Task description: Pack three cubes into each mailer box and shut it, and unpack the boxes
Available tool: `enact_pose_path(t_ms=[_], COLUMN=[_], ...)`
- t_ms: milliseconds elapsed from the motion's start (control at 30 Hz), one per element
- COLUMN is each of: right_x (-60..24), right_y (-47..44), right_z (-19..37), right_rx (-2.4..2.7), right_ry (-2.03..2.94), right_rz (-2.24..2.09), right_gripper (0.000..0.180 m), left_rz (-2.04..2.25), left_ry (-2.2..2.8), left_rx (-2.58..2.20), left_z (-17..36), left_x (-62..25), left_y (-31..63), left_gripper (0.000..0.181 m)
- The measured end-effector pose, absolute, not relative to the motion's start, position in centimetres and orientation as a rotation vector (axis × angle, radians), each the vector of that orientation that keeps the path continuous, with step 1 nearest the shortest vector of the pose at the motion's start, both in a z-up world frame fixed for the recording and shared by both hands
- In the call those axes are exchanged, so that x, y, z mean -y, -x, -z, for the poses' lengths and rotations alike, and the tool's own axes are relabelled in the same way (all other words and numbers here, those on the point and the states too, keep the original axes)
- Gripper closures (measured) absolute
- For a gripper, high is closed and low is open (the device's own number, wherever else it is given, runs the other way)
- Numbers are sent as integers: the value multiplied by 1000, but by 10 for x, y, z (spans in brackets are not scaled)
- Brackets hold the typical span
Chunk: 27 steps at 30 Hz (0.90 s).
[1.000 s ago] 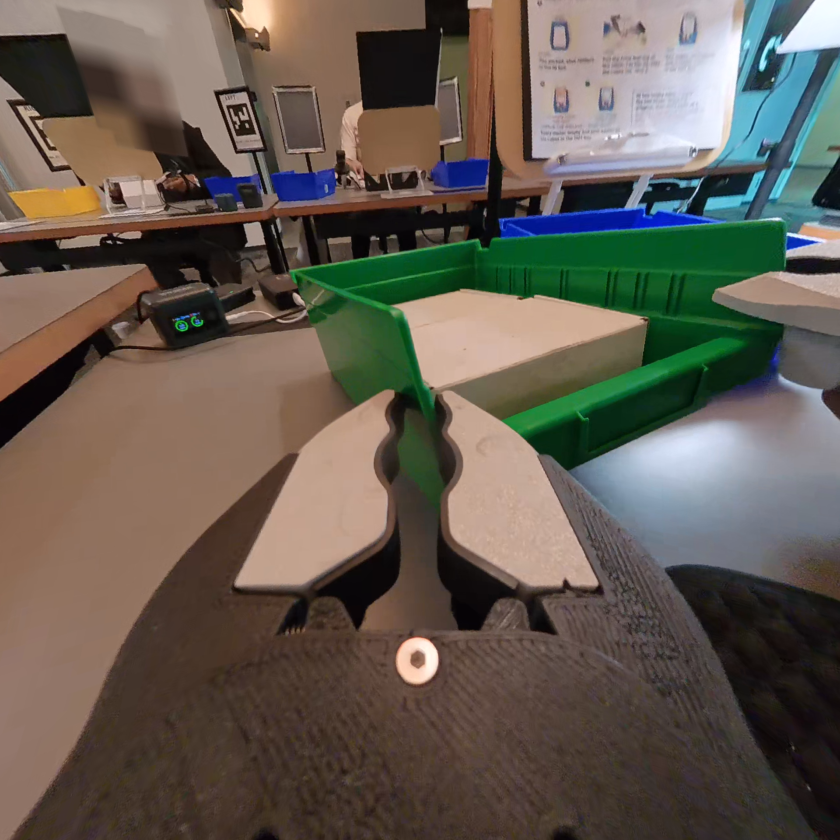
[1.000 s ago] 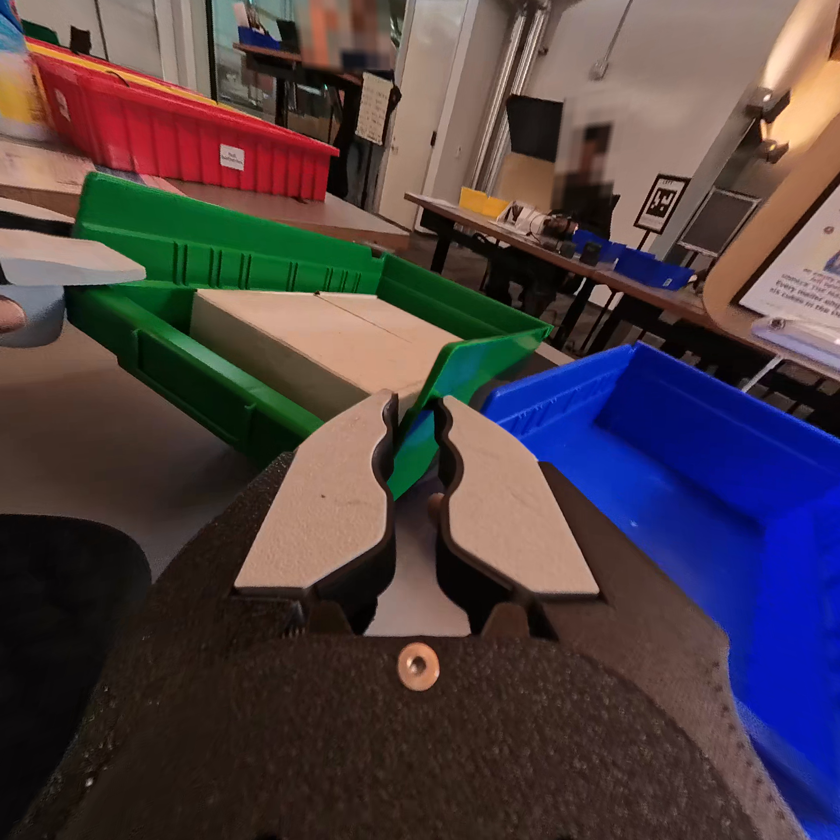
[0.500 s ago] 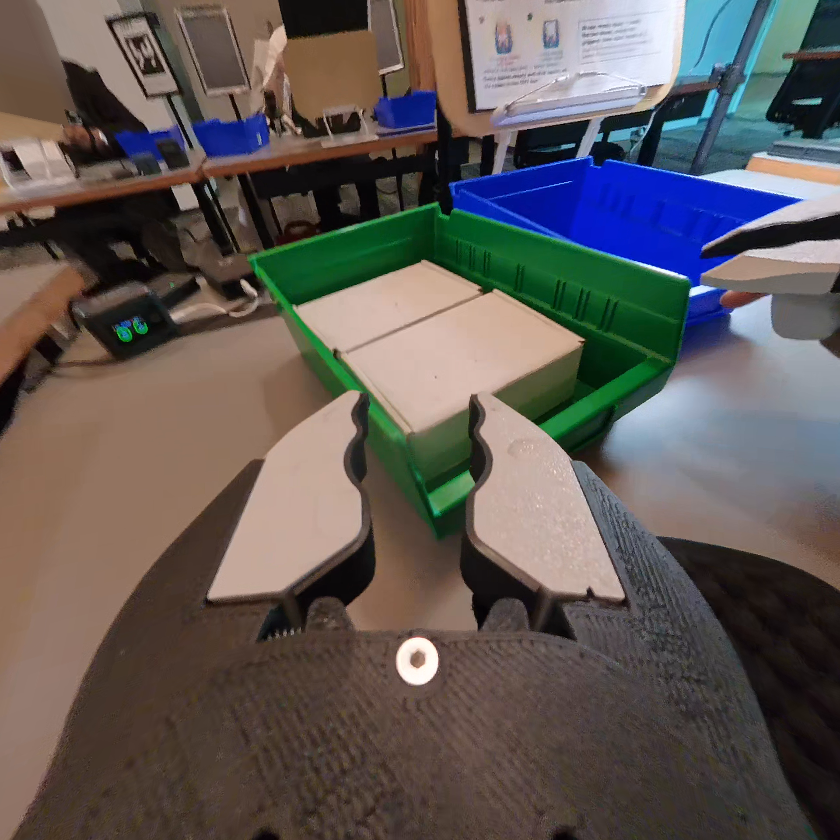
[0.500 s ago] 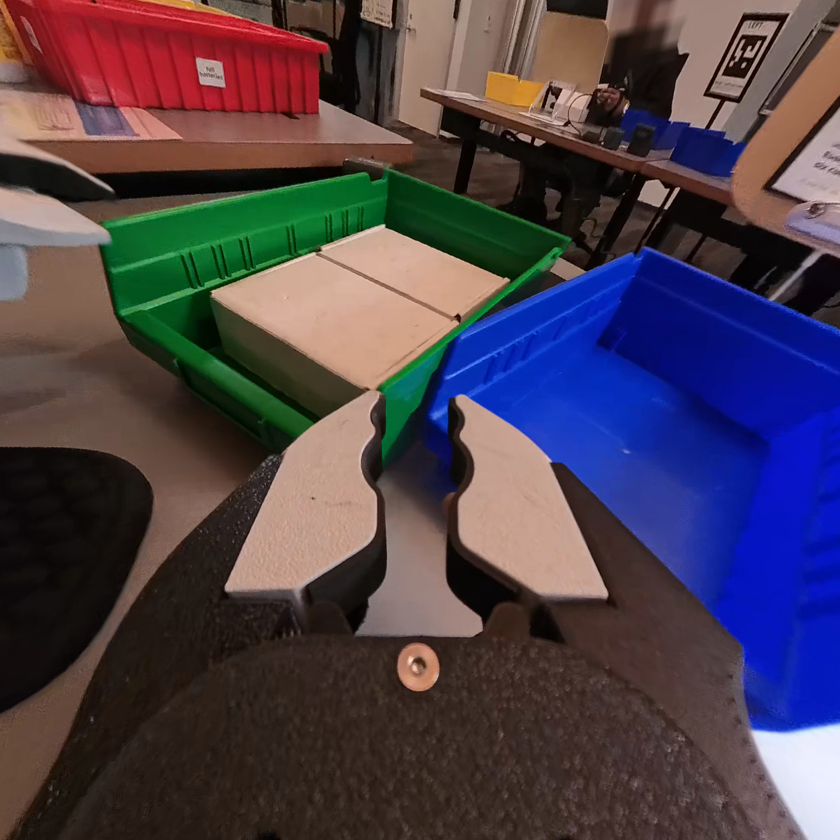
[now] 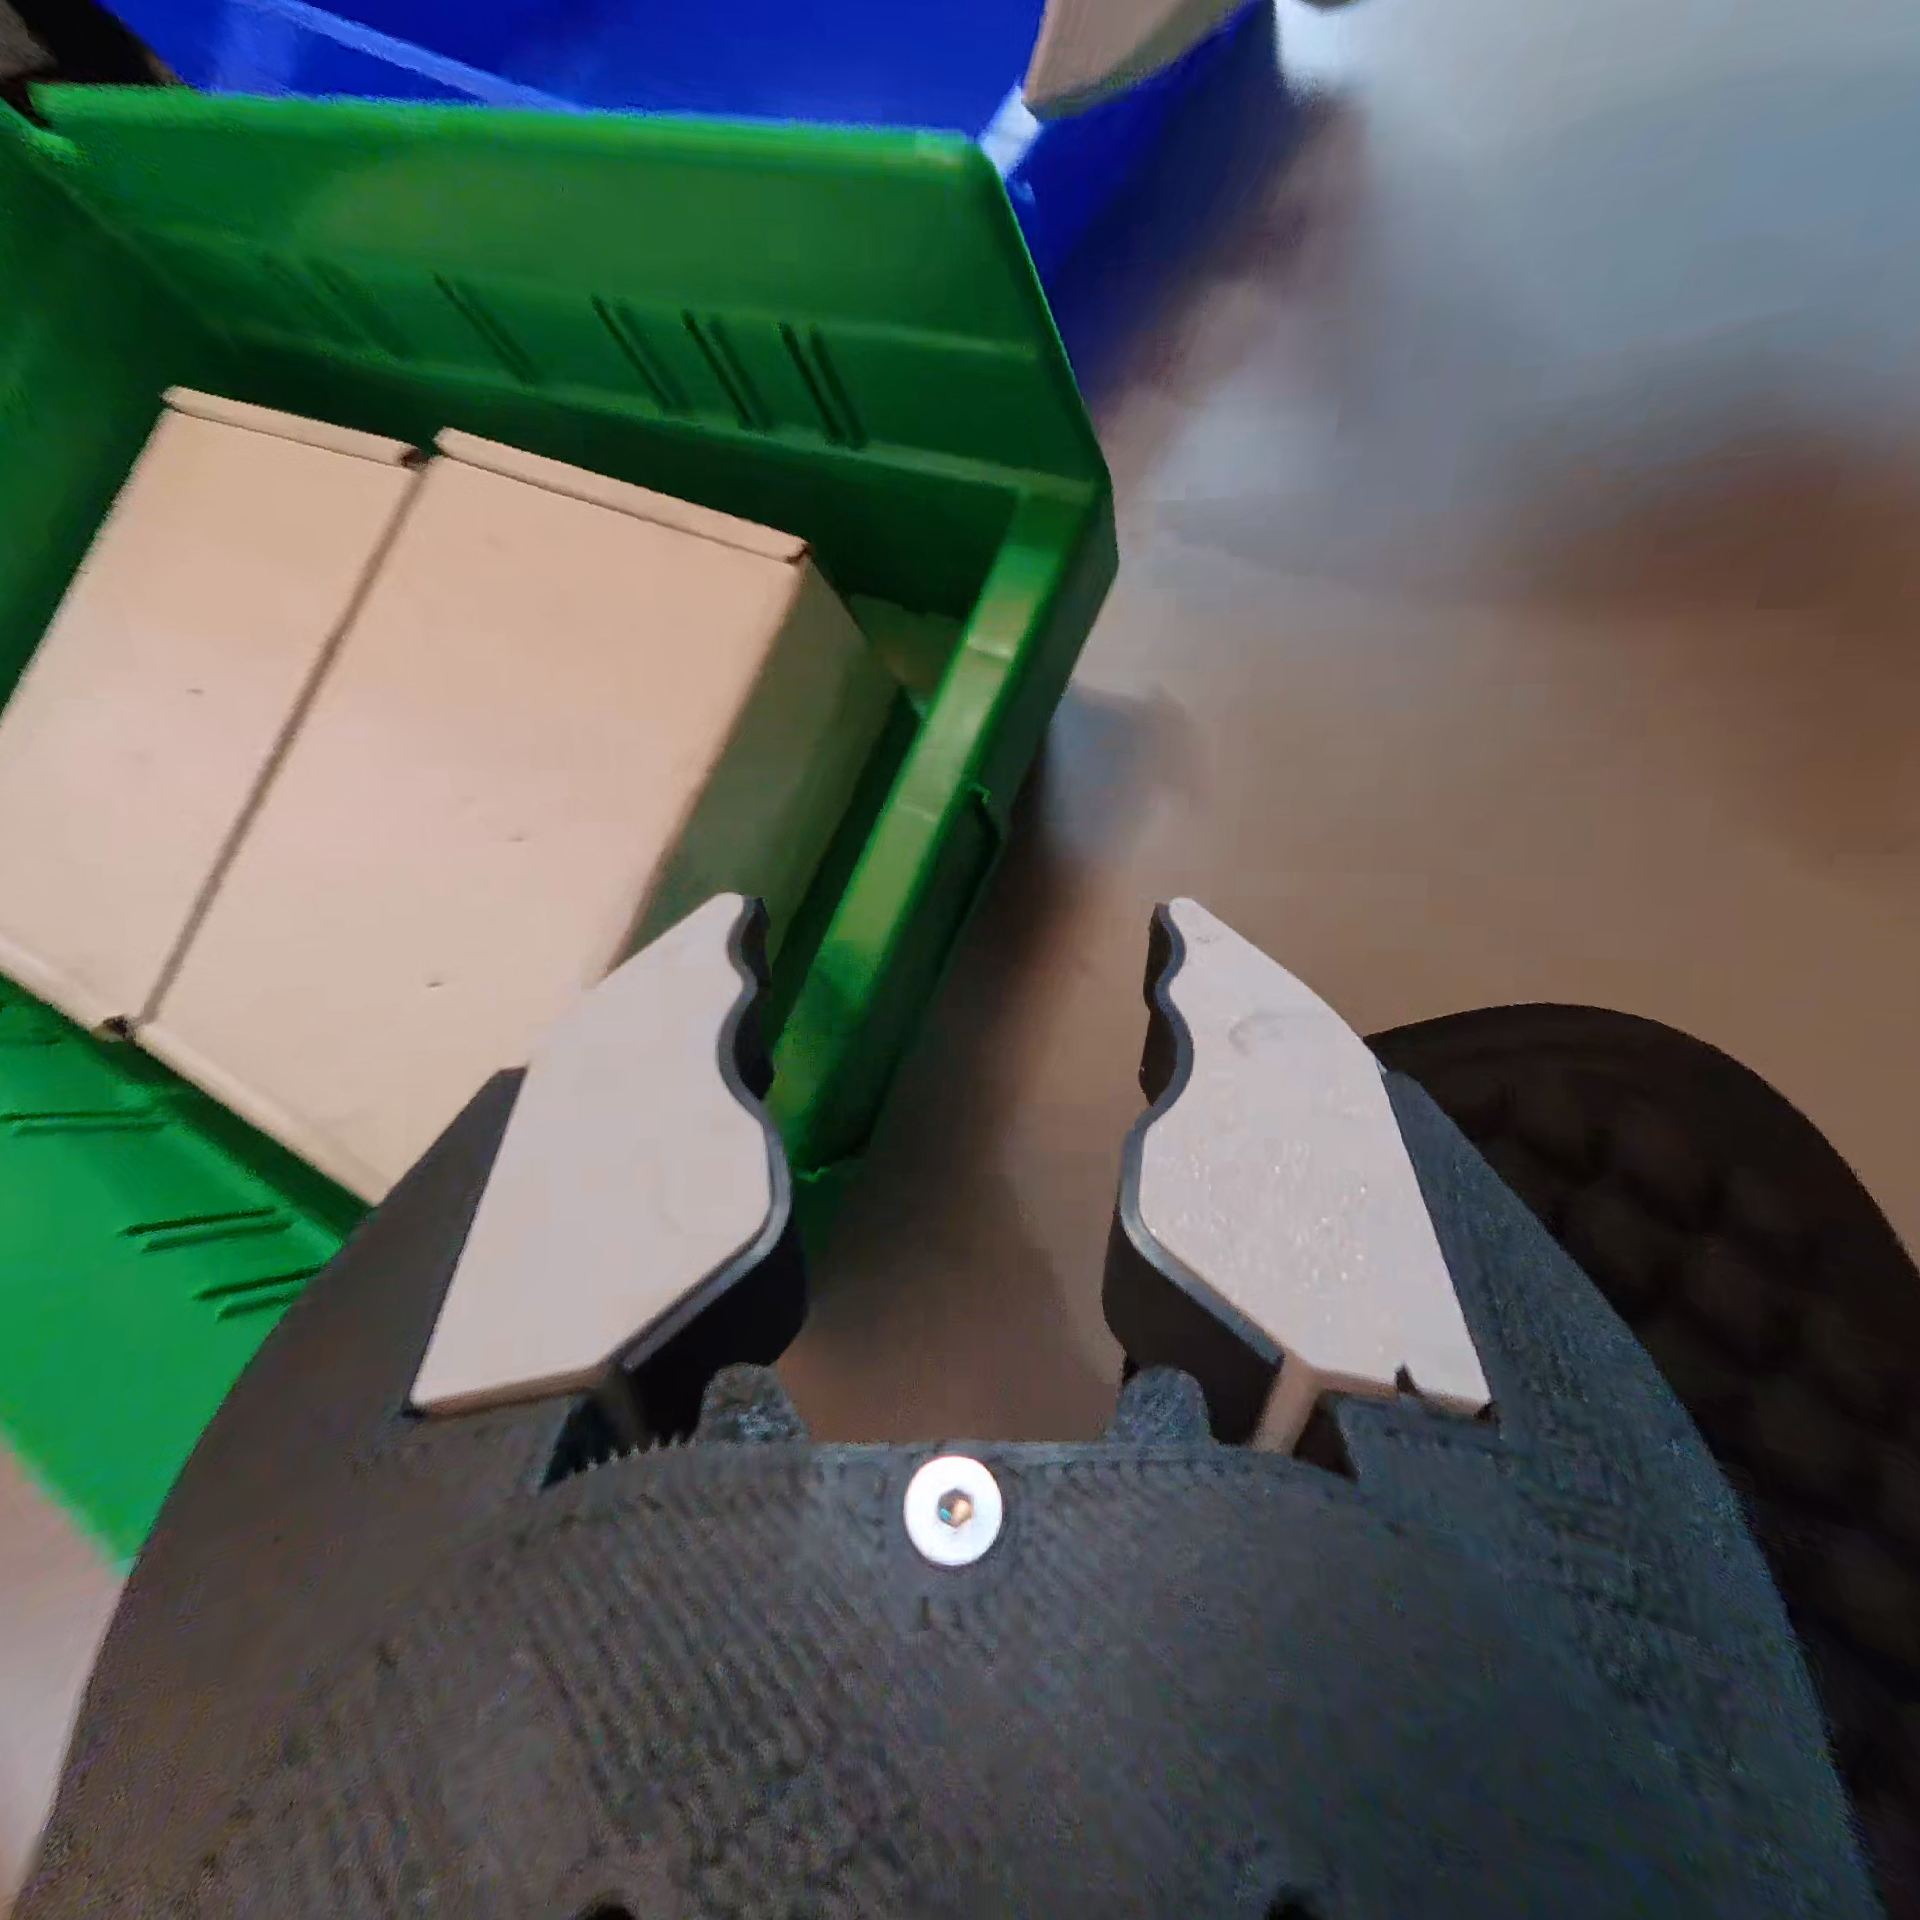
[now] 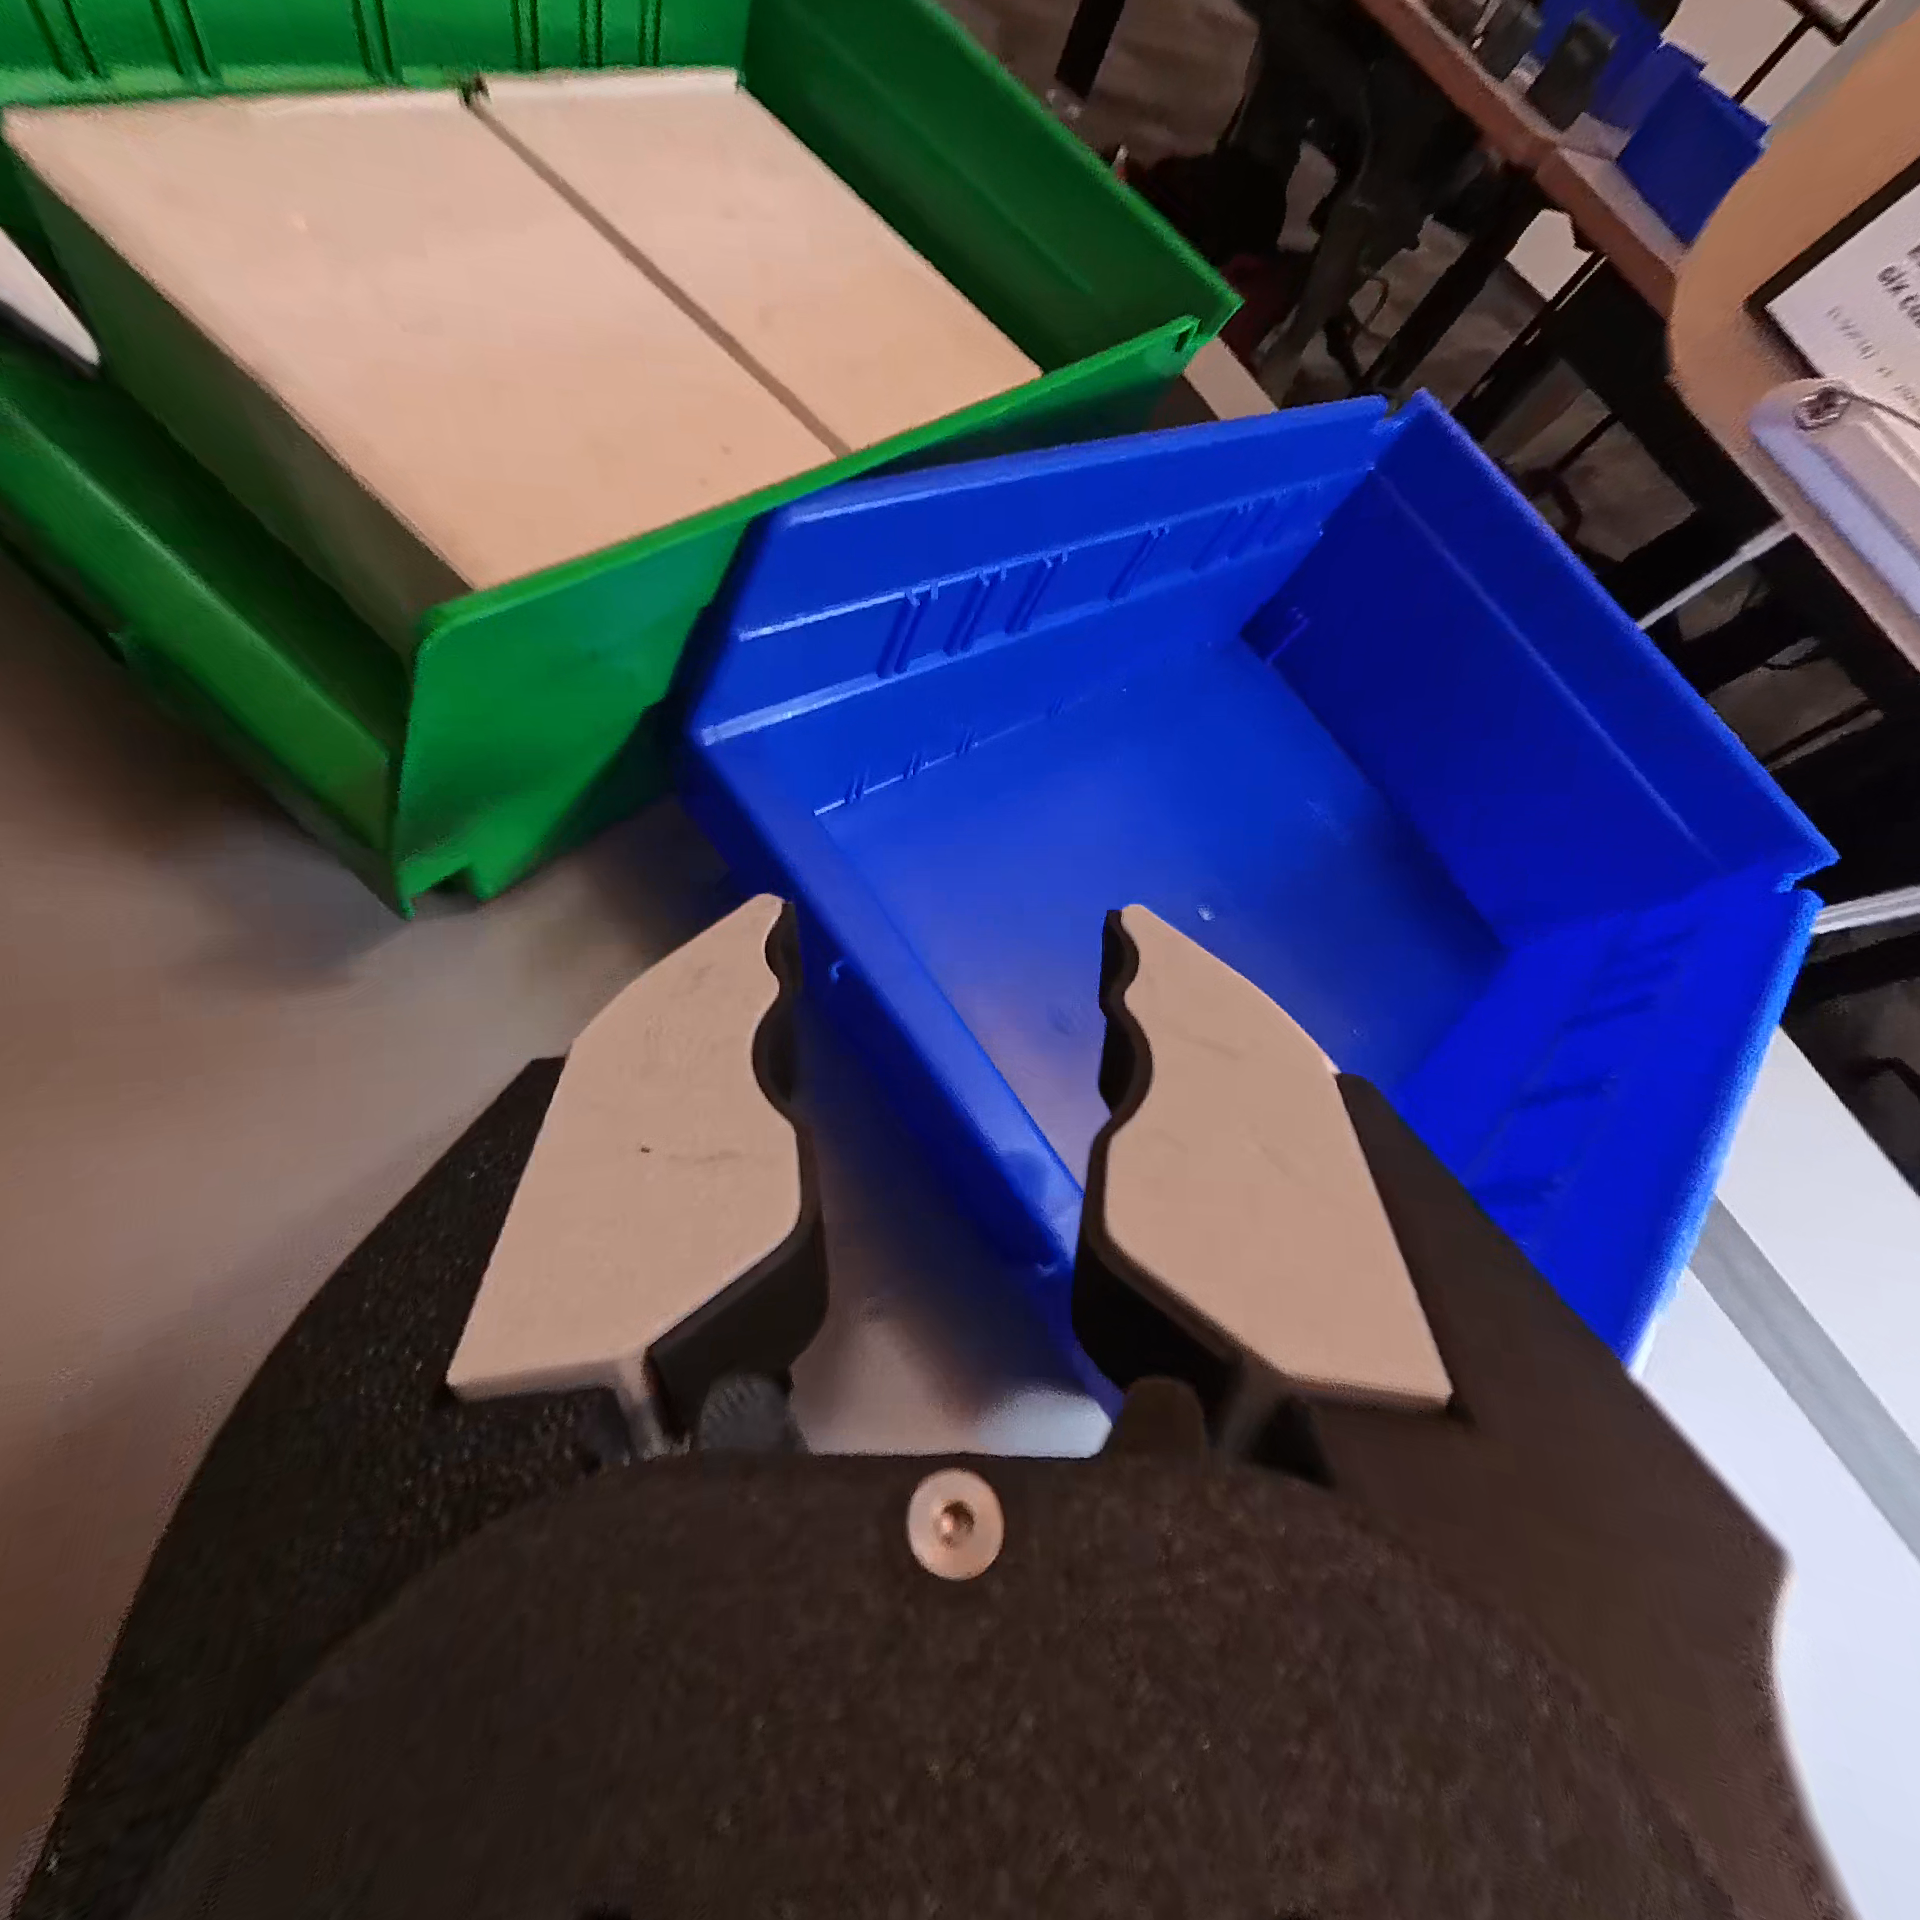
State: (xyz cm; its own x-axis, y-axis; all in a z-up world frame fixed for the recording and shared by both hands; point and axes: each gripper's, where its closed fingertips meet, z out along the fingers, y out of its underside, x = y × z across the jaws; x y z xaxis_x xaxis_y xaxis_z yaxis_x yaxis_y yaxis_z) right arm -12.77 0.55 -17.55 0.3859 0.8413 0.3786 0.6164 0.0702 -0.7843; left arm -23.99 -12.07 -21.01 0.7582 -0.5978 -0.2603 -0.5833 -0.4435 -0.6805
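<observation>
Two shut white mailer boxes lie side by side in a green bin (image 5: 727, 270). In the left wrist view the nearer box (image 5: 488, 769) is by my left finger and the other box (image 5: 177, 644) lies to its left. My left gripper (image 5: 956, 935) is open and empty above the bin's near right corner. In the right wrist view the boxes (image 6: 416, 312) (image 6: 790, 229) fill the green bin (image 6: 520, 707). My right gripper (image 6: 945, 935) is open and empty, its jaws either side of the near wall of a blue bin (image 6: 1558, 644) with nothing in it. No cubes show.
The blue bin's corner (image 5: 1091, 208) lies beyond the green bin in the left wrist view, with the other gripper's finger (image 5: 1101, 52) above it. Both bins touch on a grey table (image 6: 156, 987). Beyond the table edge stand dark table legs (image 6: 1351, 208) and a sign board (image 6: 1818, 260).
Both grippers have let go of the green bin's corners, opened wider and risen, tilting down. The bin now sits flat on the table. The right gripper moved over the blue bin's wall.
</observation>
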Motion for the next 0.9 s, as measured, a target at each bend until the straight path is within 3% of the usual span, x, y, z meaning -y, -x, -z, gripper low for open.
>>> enact_pose_path(t_ms=[33,333,600,900], right_x=[-7,-19,-16,-8], right_y=[128,126,125,107], right_z=[180,232,235,235], right_rx=[1347,1663,1758,1777], right_ry=[1636,1734,1691,1701], right_rz=[-263,-71,11,6], right_gripper=[124,126,142,145], left_rz=[25,-76,-108,-79], left_ry=[2176,2261,2280,2273], left_rx=[-910,-1081,-1147,-1168], left_z=[216,234,248,251], left_x=[120,107,98,98], left_y=[239,247,250,247], left_gripper=[111,118,142,147])
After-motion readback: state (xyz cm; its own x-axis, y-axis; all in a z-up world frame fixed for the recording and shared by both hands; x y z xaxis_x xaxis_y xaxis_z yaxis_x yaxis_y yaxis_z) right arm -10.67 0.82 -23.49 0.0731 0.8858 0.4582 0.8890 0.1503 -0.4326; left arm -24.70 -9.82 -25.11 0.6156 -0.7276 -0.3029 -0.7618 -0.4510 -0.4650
